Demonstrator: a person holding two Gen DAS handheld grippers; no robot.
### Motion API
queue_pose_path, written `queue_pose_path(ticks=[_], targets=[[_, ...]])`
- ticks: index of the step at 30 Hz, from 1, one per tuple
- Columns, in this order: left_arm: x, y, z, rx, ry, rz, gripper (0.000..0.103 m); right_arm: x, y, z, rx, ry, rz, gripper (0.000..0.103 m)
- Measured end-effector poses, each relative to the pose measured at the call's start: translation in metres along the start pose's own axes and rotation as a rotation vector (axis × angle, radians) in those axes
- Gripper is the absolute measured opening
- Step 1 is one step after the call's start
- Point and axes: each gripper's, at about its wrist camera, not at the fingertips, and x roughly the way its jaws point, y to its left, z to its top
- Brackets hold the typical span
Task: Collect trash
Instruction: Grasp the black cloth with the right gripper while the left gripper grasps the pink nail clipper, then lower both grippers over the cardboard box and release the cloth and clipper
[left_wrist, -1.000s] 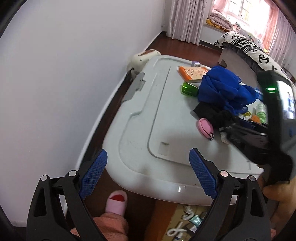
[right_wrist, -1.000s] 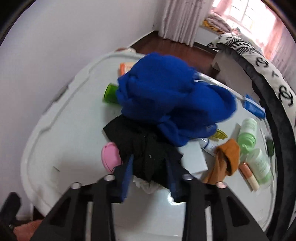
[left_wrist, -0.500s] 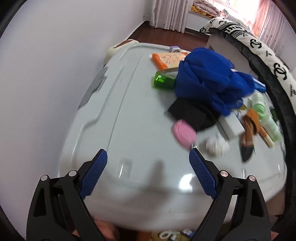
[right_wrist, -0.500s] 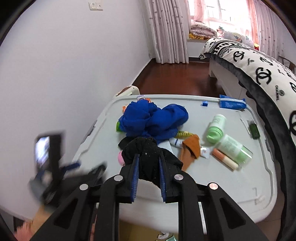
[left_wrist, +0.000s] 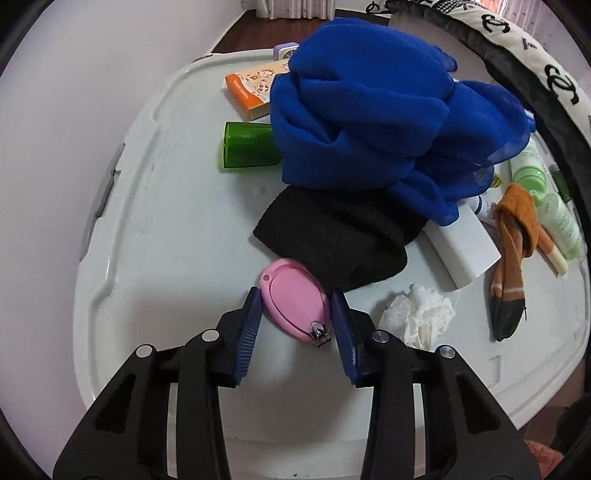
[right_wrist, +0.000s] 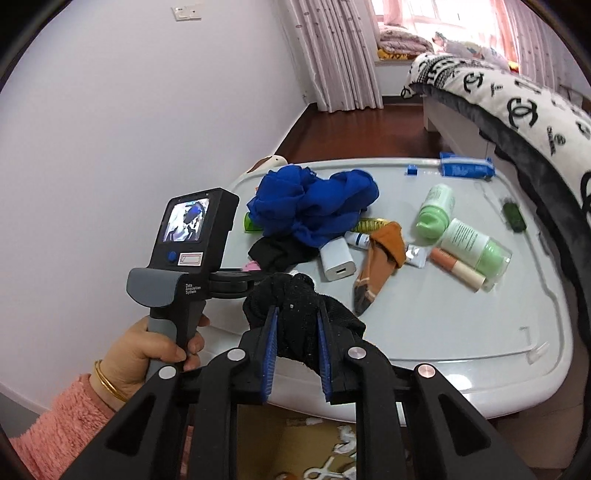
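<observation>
1. We work over the pale storage-box lid (left_wrist: 177, 236), which serves as the tabletop and bears all the clutter
2. The blue cloth (left_wrist: 373, 122) is heaped over the middle, covering part of the green cup (left_wrist: 247, 146) and the orange box (left_wrist: 251, 90) behind it
3. A black sock (left_wrist: 336, 236) lies half under that heap; its likely mate, the black garment (right_wrist: 295, 317), is clamped in our right gripper (right_wrist: 295, 354) – jaws shut tight on it, lifted clear of the lid at the near edge
4. The orange sock (left_wrist: 513, 251) and white charger (left_wrist: 461, 243) sit to the right, with green bottles (right_wrist: 472, 251) beyond
5. The crumpled tissue (left_wrist: 417, 314) – the real trash, we judge – rests untouched on the lid just right of our left gripper (left_wrist: 295, 325)
6. That left gripper has just been closing around the pink nail clipper (left_wrist: 295, 299); both pads appear to touch its sides, so we take it as gripped, probably to clear it away from the tissue
</observation>
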Motion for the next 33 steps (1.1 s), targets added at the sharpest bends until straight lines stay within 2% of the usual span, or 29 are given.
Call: queue_pose_path(ticks=[4, 9, 16, 19, 21, 22, 24, 25, 26, 28, 29, 33], targets=[[-0.008, 0.012, -0.006, -0.016, -0.001, -0.045, 0.037, 0.000, 0.000, -0.005, 0.006, -0.003, 0.002, 0.019], [-0.043, 0.016, -0.036, 0.020, -0.039, -0.066, 0.037, -0.007, -0.004, -0.015, 0.011, -0.004, -0.008, 0.019], [-0.111, -0.001, -0.103, 0.130, -0.128, -0.118, 0.037, -0.029, -0.018, -0.054, 0.009, 0.019, -0.058, 0.019], [-0.119, -0.018, -0.141, 0.170, -0.120, -0.137, 0.037, -0.036, -0.033, -0.084, 0.037, 0.070, -0.081, 0.020], [-0.115, -0.028, -0.165, 0.195, -0.087, -0.141, 0.037, -0.036, -0.049, -0.108, 0.078, 0.118, -0.107, 0.021], [-0.108, -0.032, -0.181, 0.211, -0.047, -0.157, 0.037, -0.034, -0.056, -0.118, 0.098, 0.137, -0.115, 0.028], [-0.093, -0.041, -0.207, 0.220, 0.026, -0.145, 0.039, -0.027, -0.072, -0.141, 0.137, 0.200, -0.147, 0.048], [-0.077, -0.045, -0.220, 0.220, 0.083, -0.128, 0.054, -0.025, -0.080, -0.151, 0.161, 0.215, -0.163, 0.065], [-0.069, -0.046, -0.224, 0.218, 0.118, -0.118, 0.072, -0.024, -0.085, -0.158, 0.175, 0.217, -0.175, 0.071], [-0.059, -0.047, -0.229, 0.213, 0.163, -0.109, 0.076, -0.024, -0.095, -0.163, 0.206, 0.216, -0.213, 0.072], [-0.060, -0.047, -0.226, 0.210, 0.153, -0.104, 0.076, -0.025, -0.101, -0.163, 0.232, 0.208, -0.202, 0.077], [-0.093, -0.038, -0.195, 0.127, 0.003, -0.091, 0.079, -0.038, -0.113, -0.160, 0.282, 0.145, -0.222, 0.080]])
